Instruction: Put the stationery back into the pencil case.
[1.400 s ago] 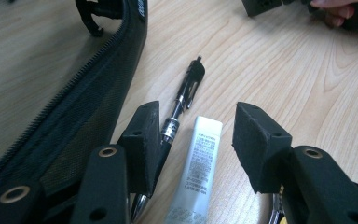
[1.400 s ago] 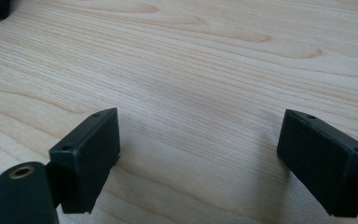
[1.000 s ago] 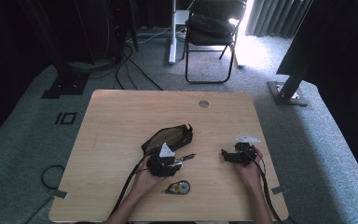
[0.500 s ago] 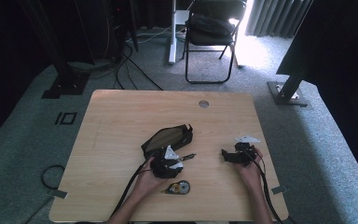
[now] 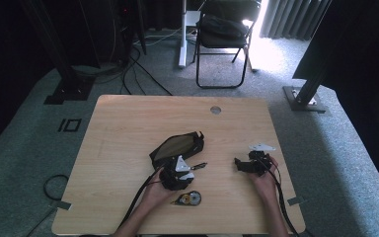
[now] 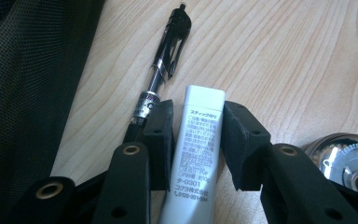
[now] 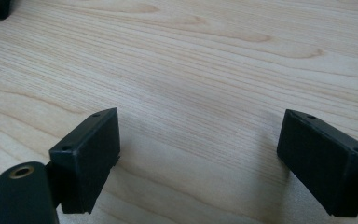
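The left gripper, jaws just closing around the glue stick, should squeeze it straight, missing the pen.

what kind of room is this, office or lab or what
Most likely a lab or studio set up for recording, not a lived-in office: a lone wooden table on grey carpet, dark stands with cables on the floor, and a folding chair by a curtained window.

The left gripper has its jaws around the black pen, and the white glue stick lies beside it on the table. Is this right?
No, reversed. In the left gripper view, the left gripper, jaws just closing, has the white glue stick between them; the black pen lies beside.
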`<action>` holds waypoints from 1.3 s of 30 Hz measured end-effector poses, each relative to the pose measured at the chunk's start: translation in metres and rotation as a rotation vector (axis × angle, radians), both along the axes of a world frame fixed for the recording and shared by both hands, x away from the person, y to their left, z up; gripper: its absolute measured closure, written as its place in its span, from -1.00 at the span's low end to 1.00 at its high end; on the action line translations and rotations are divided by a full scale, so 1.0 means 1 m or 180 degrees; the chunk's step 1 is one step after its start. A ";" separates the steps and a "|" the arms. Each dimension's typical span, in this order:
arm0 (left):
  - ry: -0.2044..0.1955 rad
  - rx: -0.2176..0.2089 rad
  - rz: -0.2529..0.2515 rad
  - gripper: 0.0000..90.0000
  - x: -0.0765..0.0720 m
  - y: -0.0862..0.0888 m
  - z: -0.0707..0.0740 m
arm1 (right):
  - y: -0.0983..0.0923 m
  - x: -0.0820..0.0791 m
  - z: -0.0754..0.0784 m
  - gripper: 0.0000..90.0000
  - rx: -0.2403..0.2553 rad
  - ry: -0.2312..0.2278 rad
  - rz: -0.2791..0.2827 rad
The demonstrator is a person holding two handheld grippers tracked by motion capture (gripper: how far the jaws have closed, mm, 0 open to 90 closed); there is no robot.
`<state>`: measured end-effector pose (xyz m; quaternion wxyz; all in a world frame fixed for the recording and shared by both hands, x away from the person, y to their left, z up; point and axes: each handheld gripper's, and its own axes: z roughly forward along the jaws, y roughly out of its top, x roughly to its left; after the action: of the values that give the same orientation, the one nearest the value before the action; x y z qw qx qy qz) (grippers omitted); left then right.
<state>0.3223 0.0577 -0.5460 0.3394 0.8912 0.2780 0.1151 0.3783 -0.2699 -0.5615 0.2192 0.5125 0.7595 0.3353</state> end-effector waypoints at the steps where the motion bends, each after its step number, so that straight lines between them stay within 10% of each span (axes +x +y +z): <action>1: -0.0008 -0.0013 -0.0002 0.45 0.000 0.001 0.000 | 0.000 0.000 0.000 -0.71 0.0000 0.0001 -0.0001; 39: 0.0043 -0.0029 -0.0014 0.58 -0.001 0.004 0.004 | 0.000 0.000 0.000 -0.71 0.0002 0.0000 0.0002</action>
<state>0.3215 0.0616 -0.5424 0.3417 0.8911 0.2788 0.1071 0.3783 -0.2699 -0.5615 0.2190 0.5123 0.7596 0.3355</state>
